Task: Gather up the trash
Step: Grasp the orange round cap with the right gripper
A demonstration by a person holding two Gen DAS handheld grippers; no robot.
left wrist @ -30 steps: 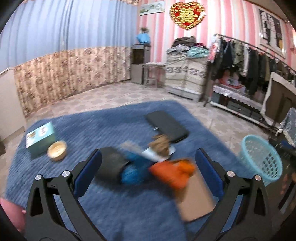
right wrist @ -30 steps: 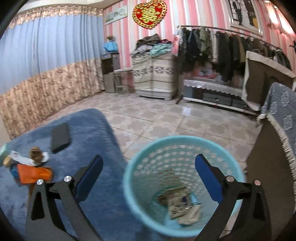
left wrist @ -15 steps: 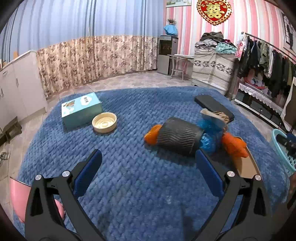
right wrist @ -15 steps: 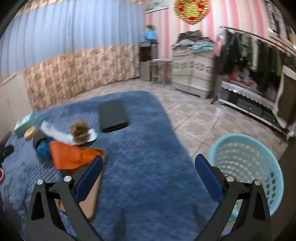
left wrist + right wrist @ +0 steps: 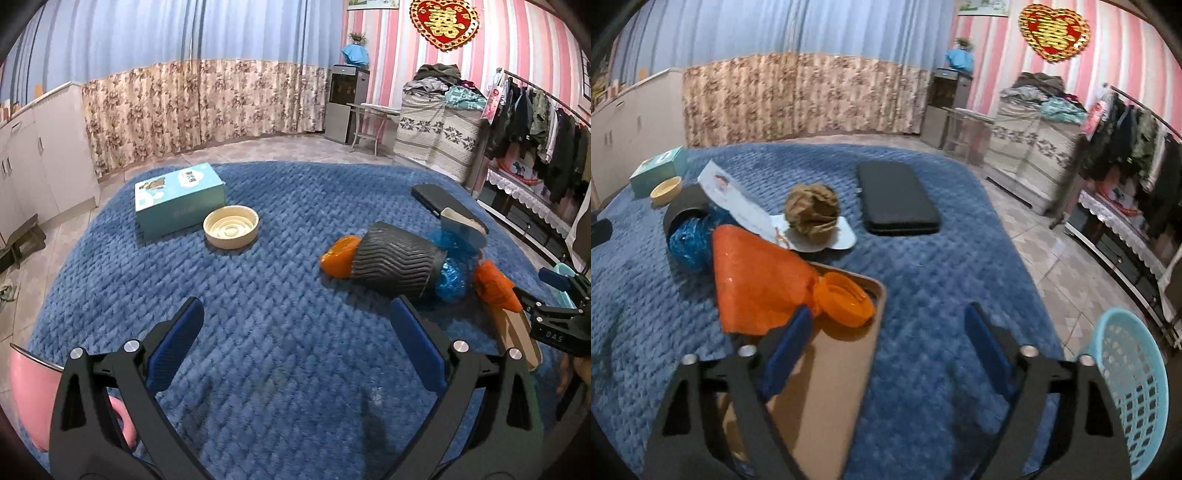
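Observation:
Trash lies in a pile on the blue blanket (image 5: 258,295): a grey ribbed cup (image 5: 395,258) on its side, crinkled blue plastic (image 5: 452,277) and an orange wrapper (image 5: 757,280). A crumpled brown paper ball (image 5: 812,210) sits on a white scrap. An orange lid (image 5: 846,299) rests on the brown tray (image 5: 827,369). My left gripper (image 5: 295,332) is open over bare blanket, short of the cup. My right gripper (image 5: 886,343) is open with its jaws closing; its left finger hangs over the tray by the wrapper and lid, and nothing is gripped. The light blue basket (image 5: 1134,387) stands at the right.
A teal box (image 5: 179,197) and a cream bowl (image 5: 231,227) sit at the blanket's far left. A black flat case (image 5: 897,201) lies at the back. A pink object (image 5: 26,391) shows at the lower left. Tiled floor, a clothes rack and a covered cabinet lie to the right.
My right gripper swung from above the basket to the tray and the orange wrapper, and its jaws have narrowed. My left gripper swung left and sank toward the blanket, still open.

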